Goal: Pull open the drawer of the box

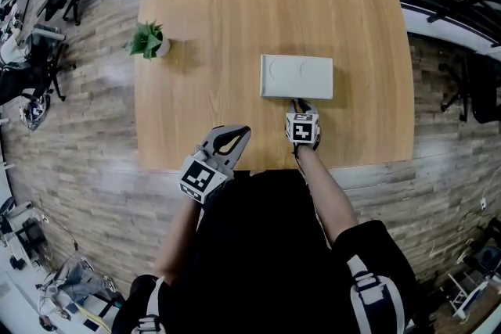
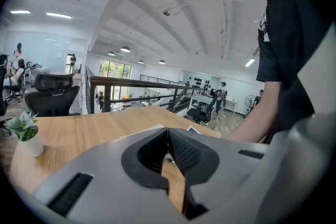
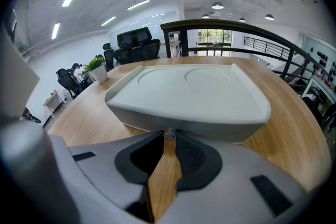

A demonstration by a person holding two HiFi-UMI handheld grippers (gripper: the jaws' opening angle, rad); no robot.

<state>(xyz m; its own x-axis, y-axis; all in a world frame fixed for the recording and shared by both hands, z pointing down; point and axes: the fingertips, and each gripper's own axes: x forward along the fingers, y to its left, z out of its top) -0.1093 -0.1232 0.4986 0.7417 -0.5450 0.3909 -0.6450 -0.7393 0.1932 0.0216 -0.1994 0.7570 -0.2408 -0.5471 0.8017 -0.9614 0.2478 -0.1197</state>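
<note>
Box (image 1: pixel 296 77) lies centre-right on table (image 1: pixel 203 35). Right gripper (image 1: pixel 299 103) is at its near side, jaws pinching the small drawer knob (image 3: pixel 169 135). Left gripper (image 1: pixel 243 131) is apart, near table edge, jaws pressed together, empty.

The small metal knob (image 3: pixel 169 135) on the near face of the white rectangular plastic box (image 3: pixel 191 93) is mostly covered by the right gripper (image 3: pixel 169 140), whose tips pinch it; its shape is too small to tell. In the head view, the person's dark torso (image 1: pixel 266 246) hides part of the near edge of the wooden table (image 1: pixel 196 74).
</note>
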